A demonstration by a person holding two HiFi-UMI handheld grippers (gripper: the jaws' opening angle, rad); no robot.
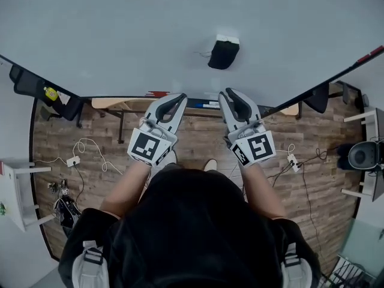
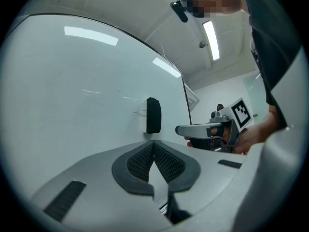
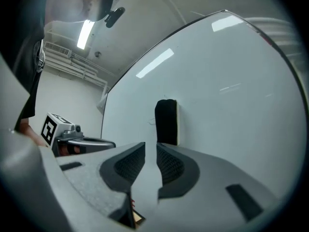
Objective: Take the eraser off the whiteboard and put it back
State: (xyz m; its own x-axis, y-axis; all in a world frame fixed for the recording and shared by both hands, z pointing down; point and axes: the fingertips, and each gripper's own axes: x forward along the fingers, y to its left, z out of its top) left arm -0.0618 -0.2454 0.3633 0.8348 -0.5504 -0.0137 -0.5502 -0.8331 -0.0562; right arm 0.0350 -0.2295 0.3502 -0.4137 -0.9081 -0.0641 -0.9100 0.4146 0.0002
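Left hand-held gripper (image 1: 179,98), right hand-held gripper (image 1: 228,95) level, seemingly off eraser (image 1: 224,54).

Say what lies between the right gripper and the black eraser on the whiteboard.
Nothing: only bare white whiteboard separates the right gripper from the black block eraser, as the head view shows.

bare whiteboard (image 1: 120,29) all round the eraser (image 1: 224,54), open air from left tongs (image 1: 179,97) and right tongs (image 1: 225,93) to it

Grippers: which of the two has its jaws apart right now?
The right gripper: a narrow gap shows between its jaws, with nothing in it. The left gripper differs in that its jaws meet at their tips.
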